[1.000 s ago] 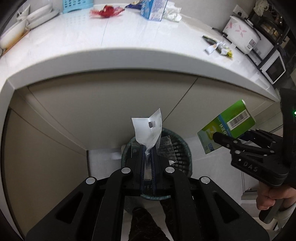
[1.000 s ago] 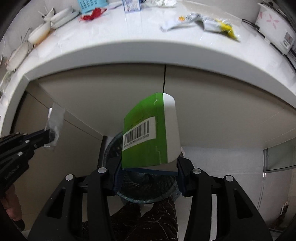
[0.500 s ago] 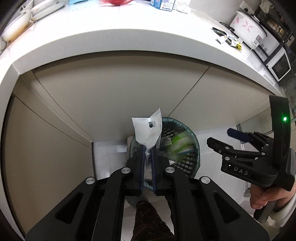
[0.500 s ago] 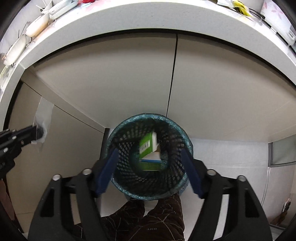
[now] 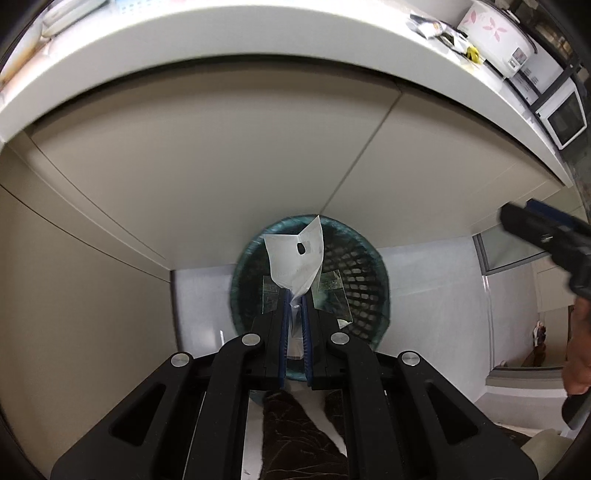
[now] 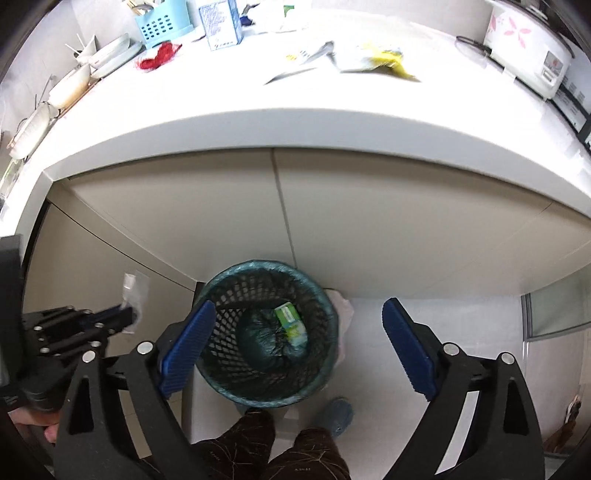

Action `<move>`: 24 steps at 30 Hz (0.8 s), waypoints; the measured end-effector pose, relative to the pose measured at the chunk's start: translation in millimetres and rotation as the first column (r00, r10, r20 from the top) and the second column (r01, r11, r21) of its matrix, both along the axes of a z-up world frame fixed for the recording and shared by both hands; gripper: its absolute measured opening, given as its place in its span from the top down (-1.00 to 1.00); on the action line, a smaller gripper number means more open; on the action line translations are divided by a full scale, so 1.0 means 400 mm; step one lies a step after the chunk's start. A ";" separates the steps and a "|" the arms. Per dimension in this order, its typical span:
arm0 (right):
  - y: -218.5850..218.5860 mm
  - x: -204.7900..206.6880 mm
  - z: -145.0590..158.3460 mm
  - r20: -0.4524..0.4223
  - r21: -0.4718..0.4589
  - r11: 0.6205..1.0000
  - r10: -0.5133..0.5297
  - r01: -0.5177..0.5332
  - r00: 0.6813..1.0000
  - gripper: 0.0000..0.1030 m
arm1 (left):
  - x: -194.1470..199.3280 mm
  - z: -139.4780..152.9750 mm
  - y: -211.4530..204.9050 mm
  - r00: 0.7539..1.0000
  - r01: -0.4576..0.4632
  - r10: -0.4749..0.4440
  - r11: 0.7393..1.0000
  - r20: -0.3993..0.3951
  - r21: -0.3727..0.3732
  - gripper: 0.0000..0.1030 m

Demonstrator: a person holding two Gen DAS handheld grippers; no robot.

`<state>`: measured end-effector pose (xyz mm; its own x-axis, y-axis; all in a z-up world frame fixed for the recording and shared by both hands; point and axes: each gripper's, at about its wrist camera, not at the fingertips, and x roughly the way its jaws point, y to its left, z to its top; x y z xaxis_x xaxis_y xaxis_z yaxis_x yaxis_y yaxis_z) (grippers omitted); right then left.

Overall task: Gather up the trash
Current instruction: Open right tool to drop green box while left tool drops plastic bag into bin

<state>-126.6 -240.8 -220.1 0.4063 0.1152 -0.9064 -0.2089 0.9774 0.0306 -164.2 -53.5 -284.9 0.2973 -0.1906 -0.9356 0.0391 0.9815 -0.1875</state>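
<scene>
My left gripper (image 5: 294, 295) is shut on a clear plastic wrapper (image 5: 295, 258), which sticks up past the fingertips directly above the dark mesh trash bin (image 5: 358, 266) on the floor. In the right wrist view the same wrapper (image 6: 133, 291) and left gripper (image 6: 123, 314) hang left of the bin (image 6: 229, 275). My right gripper (image 6: 299, 306) hovers over the bin, its jaws opening wide with nothing between the blue pads (image 6: 184, 347). A green carton (image 6: 291, 325) lies inside the bin on a dark bag. The right gripper (image 5: 546, 236) shows at the right edge of the left wrist view.
A white counter (image 6: 295, 122) overhangs beige cabinet doors behind the bin. On it lie yellow and white wrappers (image 6: 369, 59), a red net (image 6: 159, 55), a blue-white carton (image 6: 221, 22), a blue basket (image 6: 162, 22), bowls (image 6: 70, 88) and a rice cooker (image 6: 524, 40). A person's legs (image 6: 295, 454) stand just before the bin.
The right gripper opened and the green carton dropped from it into the bin. The left gripper sank and moved over the bin, still gripping the wrapper.
</scene>
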 end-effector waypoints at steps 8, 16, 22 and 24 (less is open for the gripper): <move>-0.123 -0.013 0.019 0.039 -0.025 1.000 -0.016 0.016 0.999 -0.85 | -0.013 -0.049 -0.079 0.999 0.007 -0.007 1.000 -0.036 -0.002 0.88; -0.231 -0.007 0.042 0.065 -0.031 0.999 -0.027 0.029 0.998 -0.85 | 0.019 -0.085 -0.140 0.998 -0.003 0.003 1.000 -0.063 0.003 0.88; -0.274 -0.001 0.048 0.063 -0.023 0.999 -0.041 0.043 0.997 -0.85 | 0.034 -0.104 -0.190 0.997 -0.001 0.002 1.000 -0.077 0.019 0.73; -0.277 0.000 0.047 0.061 -0.021 0.999 -0.045 0.046 0.997 -0.85 | 0.038 -0.110 -0.192 0.996 -0.006 0.009 0.999 -0.083 0.042 0.71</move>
<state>-126.5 -351.6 -201.4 0.4646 0.0756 -0.8823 -0.1649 0.9863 -0.0023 -148.9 -130.1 -328.9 0.2191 -0.1487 -0.9643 0.0178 0.9888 -0.1485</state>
